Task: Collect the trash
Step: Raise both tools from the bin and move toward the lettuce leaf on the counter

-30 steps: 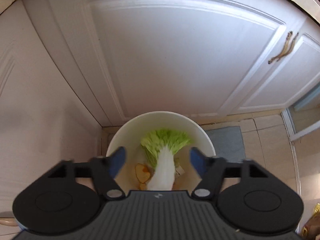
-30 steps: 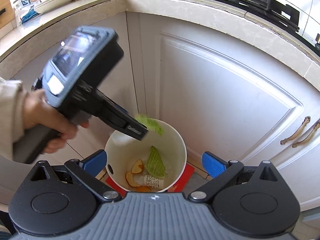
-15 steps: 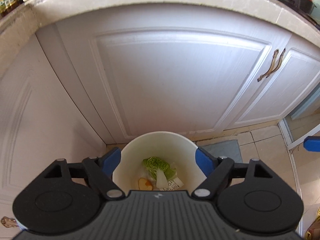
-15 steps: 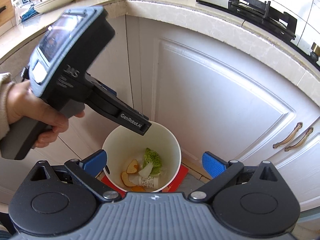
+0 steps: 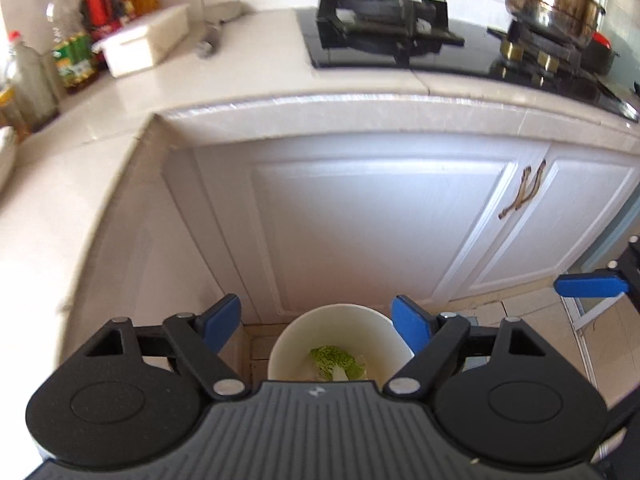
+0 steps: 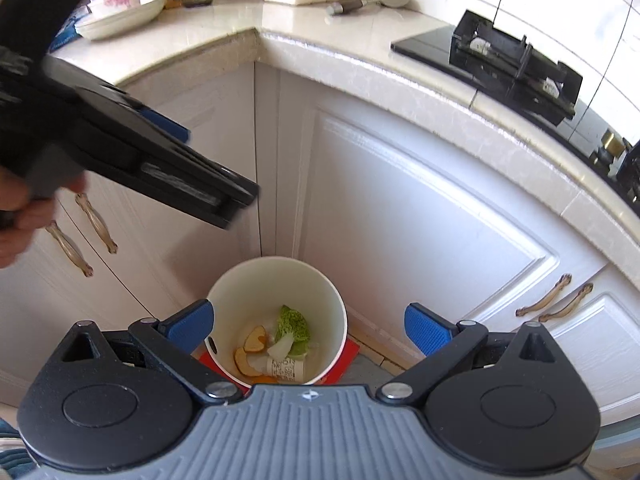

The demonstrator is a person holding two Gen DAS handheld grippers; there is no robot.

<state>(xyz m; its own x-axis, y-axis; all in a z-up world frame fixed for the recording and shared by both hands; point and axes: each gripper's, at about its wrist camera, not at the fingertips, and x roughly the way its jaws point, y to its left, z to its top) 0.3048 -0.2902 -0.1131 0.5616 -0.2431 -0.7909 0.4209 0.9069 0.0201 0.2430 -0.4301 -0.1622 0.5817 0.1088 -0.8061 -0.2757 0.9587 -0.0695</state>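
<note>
A white trash bin (image 6: 276, 266) stands on the floor in the cabinet corner. Inside it lie a green cabbage leaf (image 6: 294, 322), orange peel pieces (image 6: 256, 338) and a small labelled bottle (image 6: 286, 370). My right gripper (image 6: 308, 326) hangs open above the bin with nothing between its fingers. High over the bin (image 5: 340, 314), my left gripper (image 5: 316, 324) is open and empty too; the leaf (image 5: 336, 360) shows far below it. The left gripper's body (image 6: 160, 168) crosses the right wrist view at upper left, held by a hand (image 6: 20, 216).
White cabinet doors (image 5: 376, 224) with bronze handles (image 5: 524, 196) stand behind the bin. A red mat (image 6: 352, 354) lies under it. On the counter (image 5: 240, 80) are a black stove (image 5: 384, 28), a steel pot (image 5: 552, 0), bottles (image 5: 76, 56) and a white box (image 5: 148, 40).
The cabbage leaf fell from between the left fingers into the bin. The left gripper rose far, bringing the counter top into view. The right gripper rose a little.
</note>
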